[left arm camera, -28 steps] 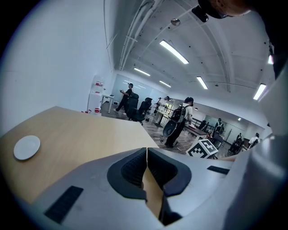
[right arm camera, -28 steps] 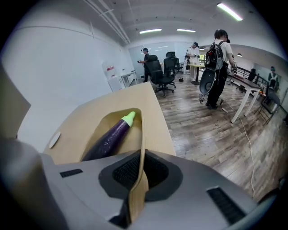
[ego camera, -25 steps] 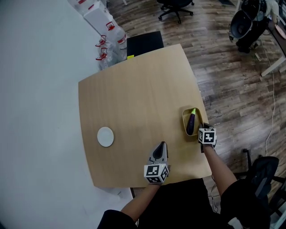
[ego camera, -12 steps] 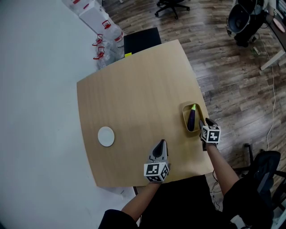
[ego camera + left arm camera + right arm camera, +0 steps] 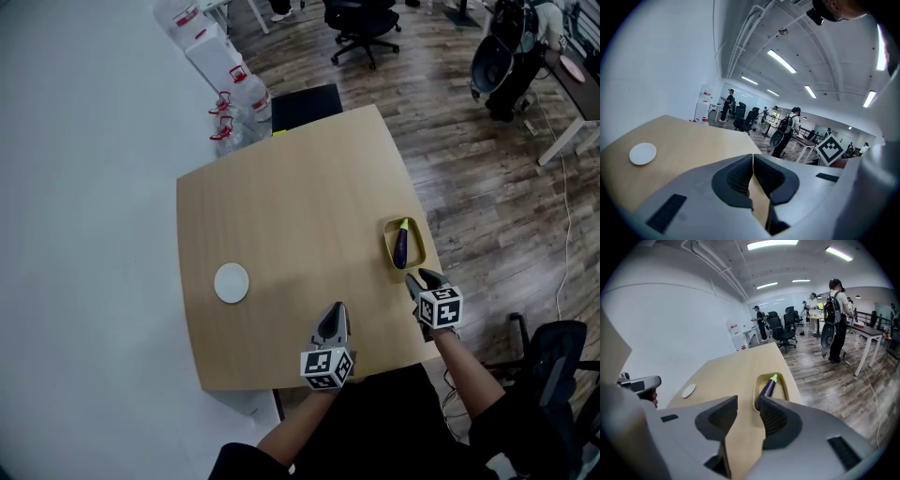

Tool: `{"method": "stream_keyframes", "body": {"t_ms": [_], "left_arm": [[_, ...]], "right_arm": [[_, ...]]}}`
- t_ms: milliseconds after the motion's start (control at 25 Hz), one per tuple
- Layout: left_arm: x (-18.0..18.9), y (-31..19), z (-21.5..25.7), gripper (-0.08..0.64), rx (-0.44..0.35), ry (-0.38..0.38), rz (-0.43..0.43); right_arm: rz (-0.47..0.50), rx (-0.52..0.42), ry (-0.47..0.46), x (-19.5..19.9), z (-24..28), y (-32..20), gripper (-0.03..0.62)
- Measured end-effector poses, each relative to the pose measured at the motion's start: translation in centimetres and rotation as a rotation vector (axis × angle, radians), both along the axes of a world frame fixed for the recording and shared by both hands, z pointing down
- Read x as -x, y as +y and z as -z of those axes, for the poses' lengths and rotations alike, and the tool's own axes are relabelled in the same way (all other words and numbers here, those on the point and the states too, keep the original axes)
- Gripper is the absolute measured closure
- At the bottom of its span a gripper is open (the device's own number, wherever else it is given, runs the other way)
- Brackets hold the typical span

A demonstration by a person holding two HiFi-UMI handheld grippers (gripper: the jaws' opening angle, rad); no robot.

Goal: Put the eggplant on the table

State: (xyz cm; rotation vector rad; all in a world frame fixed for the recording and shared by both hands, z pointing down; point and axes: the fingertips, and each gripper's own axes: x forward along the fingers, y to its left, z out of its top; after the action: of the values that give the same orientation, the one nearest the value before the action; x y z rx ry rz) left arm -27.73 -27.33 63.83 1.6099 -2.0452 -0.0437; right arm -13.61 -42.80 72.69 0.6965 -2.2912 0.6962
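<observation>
My right jaws [image 5: 419,277] are spread wide with nothing between them, hanging just short of the yellow tray [image 5: 419,246] on its near side. The eggplant [image 5: 401,248] lies lengthwise in that tray at the counter's [image 5: 291,216] right edge, toward the near right corner, with its green cap pointing at the far edge. My left jaws [image 5: 336,314] are clenched on nothing and sit near the counter's near edge, well apart from the tray.

To do this grasp well, I judge I should bring the right jaws over the middle of the purple body and set them across its narrow width. The pads need to go down inside the tray walls, not onto the rim. I want a gentle squeeze, since the skin looks smooth and may slip. Then I should lift it clear of the rim before I move it toward the bare wood left of the tray.

The tray is the main obstacle: it sits close to the edge and may slide or tip if I nudge it. A white disc [image 5: 232,282] lies near the left edge, well clear. Water jugs [image 5: 246,94] and a black chair [image 5: 305,103] stand beyond the far edge, out of my way.
</observation>
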Motion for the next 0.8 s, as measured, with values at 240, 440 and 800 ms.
{"method": "stream_keyframes", "body": {"t_ms": [240,440,800], "left_arm": [[-1.7,5.9,2.6,0.541,-0.040,-0.014,0.015],[-4.5,11.7,5.3,0.541,-0.090,-0.115,-0.023],[-9.2,23.3,6.1,0.541,-0.121,-0.025,0.007]], "right_arm": [[0.016,-0.047,-0.074,-0.2,4.6,8.1,0.404],[-0.033,-0.081,-0.147,-1.8,8.1,14.6,0.470],[0.001,-0.191,-0.230,-5.3,13.9,27.9,0.531]]}}
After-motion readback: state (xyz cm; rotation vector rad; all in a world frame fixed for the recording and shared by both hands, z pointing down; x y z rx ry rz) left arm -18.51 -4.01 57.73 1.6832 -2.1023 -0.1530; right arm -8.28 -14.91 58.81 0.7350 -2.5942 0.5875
